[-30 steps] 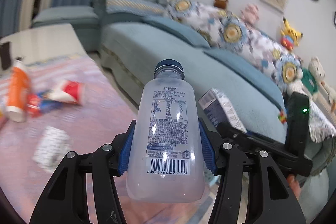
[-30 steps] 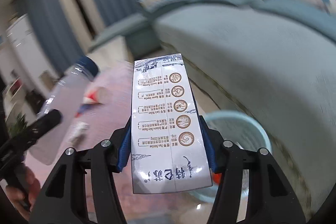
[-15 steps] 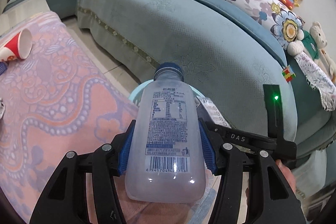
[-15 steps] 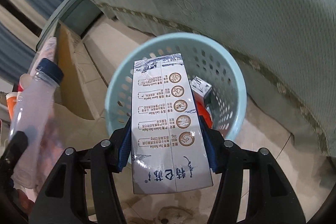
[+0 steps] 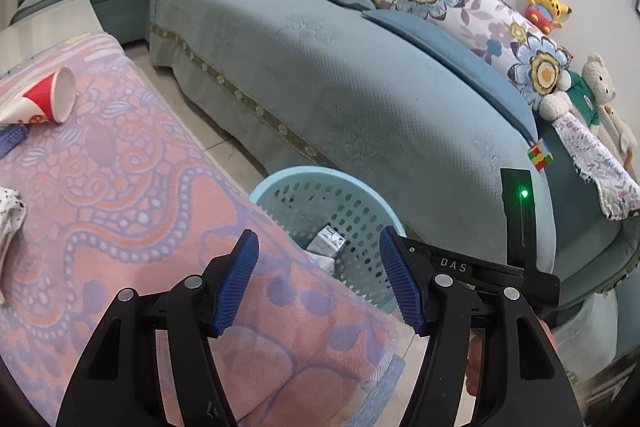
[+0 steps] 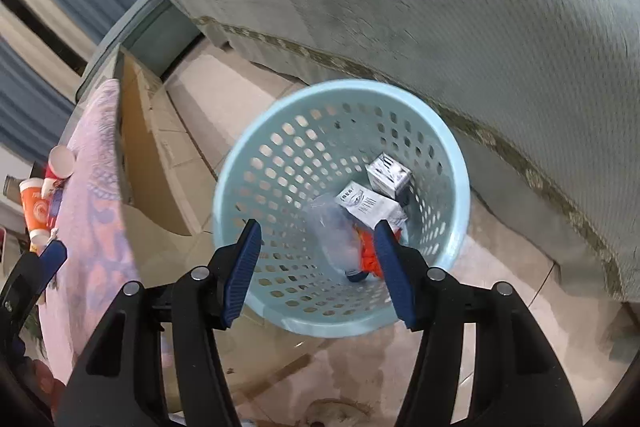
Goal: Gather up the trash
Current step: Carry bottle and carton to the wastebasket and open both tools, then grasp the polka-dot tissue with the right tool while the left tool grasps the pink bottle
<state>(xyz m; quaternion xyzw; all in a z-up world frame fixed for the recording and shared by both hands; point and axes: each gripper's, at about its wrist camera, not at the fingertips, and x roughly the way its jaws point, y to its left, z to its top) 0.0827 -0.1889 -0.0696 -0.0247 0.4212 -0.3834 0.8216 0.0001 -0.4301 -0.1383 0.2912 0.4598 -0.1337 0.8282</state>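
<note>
My left gripper (image 5: 318, 281) is open and empty above the table's edge, with the light blue perforated trash basket (image 5: 280, 187) just beyond it on the floor. My right gripper (image 6: 316, 271) is open and empty right over the same basket (image 6: 240, 163). Inside lie the clear plastic bottle (image 6: 334, 235), the long white carton (image 6: 370, 207), a small silver carton (image 6: 388, 175) and something orange (image 6: 366, 247). The small carton also shows in the left wrist view (image 5: 328, 241). A red and white paper cup (image 5: 44, 99) lies on the table.
The table wears a pink and purple patterned cloth (image 5: 120, 187). A teal sofa (image 5: 360, 87) stands close behind the basket. An orange cup (image 6: 34, 203), a blue item (image 5: 12, 141) and a crumpled white wrapper (image 5: 8, 223) lie on the table. The floor (image 6: 500, 287) is tiled.
Both grippers opened over the basket. The bottle left my left gripper and the carton left my right one; both now lie in the basket.
</note>
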